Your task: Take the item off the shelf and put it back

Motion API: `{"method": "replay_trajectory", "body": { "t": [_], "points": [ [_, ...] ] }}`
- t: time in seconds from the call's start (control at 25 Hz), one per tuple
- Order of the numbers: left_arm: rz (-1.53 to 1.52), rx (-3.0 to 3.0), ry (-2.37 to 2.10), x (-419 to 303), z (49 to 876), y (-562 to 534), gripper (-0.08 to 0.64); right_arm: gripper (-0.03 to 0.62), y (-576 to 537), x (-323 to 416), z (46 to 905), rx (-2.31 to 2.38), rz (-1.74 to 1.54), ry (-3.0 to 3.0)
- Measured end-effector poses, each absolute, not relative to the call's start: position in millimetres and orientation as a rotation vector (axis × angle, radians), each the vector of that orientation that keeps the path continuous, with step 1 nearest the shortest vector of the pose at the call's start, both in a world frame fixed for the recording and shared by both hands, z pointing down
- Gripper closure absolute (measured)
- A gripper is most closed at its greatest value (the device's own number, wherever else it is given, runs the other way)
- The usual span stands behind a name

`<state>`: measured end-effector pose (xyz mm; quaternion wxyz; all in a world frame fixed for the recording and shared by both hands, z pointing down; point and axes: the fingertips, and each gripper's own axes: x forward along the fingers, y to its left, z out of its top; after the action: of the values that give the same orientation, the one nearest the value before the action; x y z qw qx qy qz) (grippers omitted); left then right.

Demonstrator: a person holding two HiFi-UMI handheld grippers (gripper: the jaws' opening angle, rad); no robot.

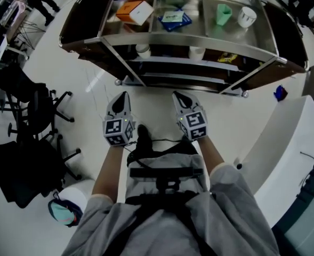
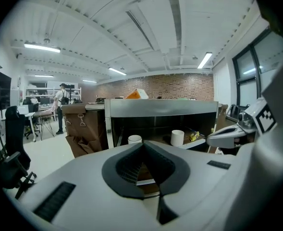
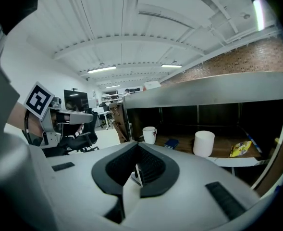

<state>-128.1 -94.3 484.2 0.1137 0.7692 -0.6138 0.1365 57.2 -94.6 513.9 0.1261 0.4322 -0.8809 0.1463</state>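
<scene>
Pale floor (image 1: 82,73) spreads across a wide workshop, with a steel shelf cart (image 1: 255,36) standing straight ahead of the person. A white counter (image 1: 290,143) runs along the right, and a black office chair (image 1: 26,105) stands at the left.

Both tools are held low in front of the body, side by side, well short of the cart. The left gripper (image 1: 123,95) (image 2: 142,146) has its jaws pressed together with nothing between them. The right gripper (image 3: 137,146) (image 1: 178,95) is likewise closed and empty.

Everything that could be taken rests on the cart, and I cannot tell which piece is meant. On the top level lie an orange and white box (image 1: 135,10), a blue packet (image 1: 175,18), a green cup (image 1: 224,14) and a white cup (image 1: 247,16). On the lower level stand a white mug (image 3: 149,134) and a plain white tumbler (image 3: 203,143), with a small blue object (image 3: 170,142) between them and a yellow packet (image 3: 240,149) at the right.
</scene>
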Motion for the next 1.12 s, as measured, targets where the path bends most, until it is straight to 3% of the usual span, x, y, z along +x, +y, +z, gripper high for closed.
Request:
{"method": "replay_trajectory", "body": {
  "t": [0.28, 0.44, 0.68, 1.12],
  "points": [
    [0.477, 2.302, -1.730, -151, 489, -118, 0.552, 0.581, -139, 16, 537, 1.376, 0.468, -2.484],
    [0.476, 2.347, -1.693, -158, 494, -133, 0.552, 0.426, -166, -15, 559, 1.373, 0.494, -2.454],
    [0.516, 2.401, -1.606, -159, 509, -155, 0.552, 0.274, -216, -48, 596, 1.439, 0.480, -2.398],
    [0.495, 2.437, -1.541, -167, 537, -202, 0.552, 0.137, -300, -84, 639, 1.539, 0.416, -2.374]
  ]
}}
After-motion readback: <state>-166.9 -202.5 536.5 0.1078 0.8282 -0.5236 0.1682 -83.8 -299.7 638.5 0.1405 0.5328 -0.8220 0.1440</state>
